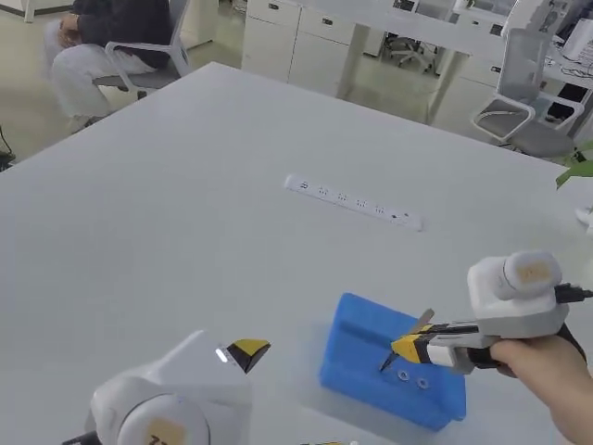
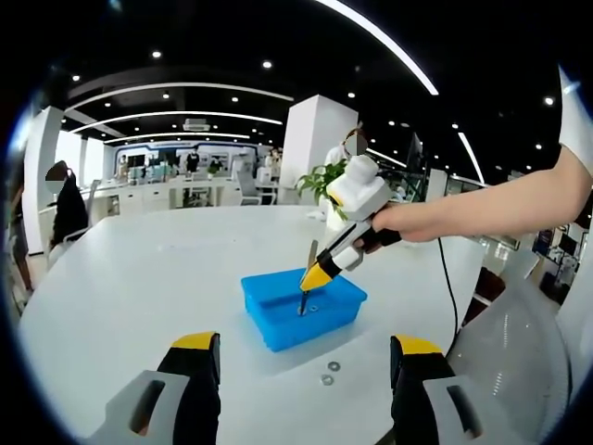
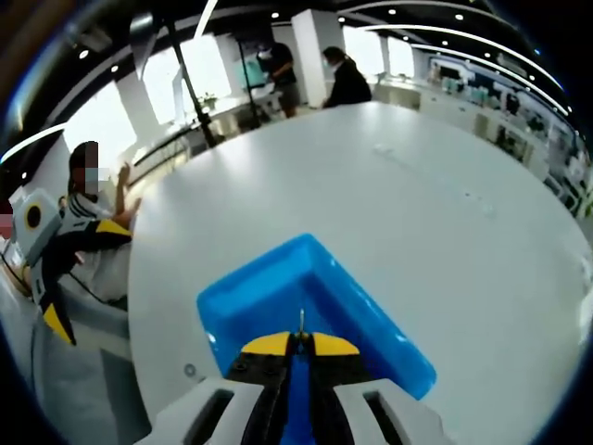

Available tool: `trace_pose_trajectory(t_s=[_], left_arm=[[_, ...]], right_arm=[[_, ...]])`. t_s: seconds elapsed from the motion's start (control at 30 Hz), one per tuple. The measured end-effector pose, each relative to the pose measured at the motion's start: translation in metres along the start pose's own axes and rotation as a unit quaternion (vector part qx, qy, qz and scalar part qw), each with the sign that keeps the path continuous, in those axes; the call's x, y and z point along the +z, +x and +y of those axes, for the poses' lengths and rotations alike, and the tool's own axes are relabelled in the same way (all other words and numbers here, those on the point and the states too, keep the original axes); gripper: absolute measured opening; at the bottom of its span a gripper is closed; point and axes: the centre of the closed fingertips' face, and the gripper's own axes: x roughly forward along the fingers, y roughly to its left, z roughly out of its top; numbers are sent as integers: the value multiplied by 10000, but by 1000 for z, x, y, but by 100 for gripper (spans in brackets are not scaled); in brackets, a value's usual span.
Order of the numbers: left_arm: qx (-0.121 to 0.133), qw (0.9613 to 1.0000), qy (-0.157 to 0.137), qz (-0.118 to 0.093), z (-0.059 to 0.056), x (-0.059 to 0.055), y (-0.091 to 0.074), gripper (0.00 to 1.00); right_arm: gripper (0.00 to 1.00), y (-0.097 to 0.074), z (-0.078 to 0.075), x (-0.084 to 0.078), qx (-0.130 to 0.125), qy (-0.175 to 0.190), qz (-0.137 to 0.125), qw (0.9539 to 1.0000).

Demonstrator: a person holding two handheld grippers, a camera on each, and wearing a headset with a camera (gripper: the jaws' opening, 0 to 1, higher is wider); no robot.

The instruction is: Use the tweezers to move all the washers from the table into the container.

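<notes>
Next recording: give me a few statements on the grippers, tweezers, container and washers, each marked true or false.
1. The right gripper has its jaws shut on the tweezers. True.
2. The tweezers' tip hangs over bare table. False: it points down into the blue container.
3. The left gripper has its jaws open and holds nothing. True.
4. Every washer is in the container. False: two washers lie on the table beside it.
</notes>
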Motion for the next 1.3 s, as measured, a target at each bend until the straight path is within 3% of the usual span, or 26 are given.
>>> trace_pose_trajectory(t_s=[0.3, 0.53, 0.87, 1.13, 1.3], left_arm=[[20, 10000, -7, -5, 1, 0, 0, 75], [47, 10000, -10, -11, 2, 0, -1, 75], [34, 10000, 13, 15, 1, 0, 0, 75], [23, 10000, 38, 26, 0, -1, 0, 75], [26, 10000, 50, 30, 0, -1, 0, 74]], right_arm=[[4, -3, 3, 2, -23, 19, -50, 10000], [3, -18, 15, 15, -19, -171, -291, 9994], [3, -49, 54, 26, 132, -433, -662, 9968], [3, -46, 81, 12, 387, -509, -554, 9964], [3, -25, 90, -15, 486, -554, -230, 9970]])
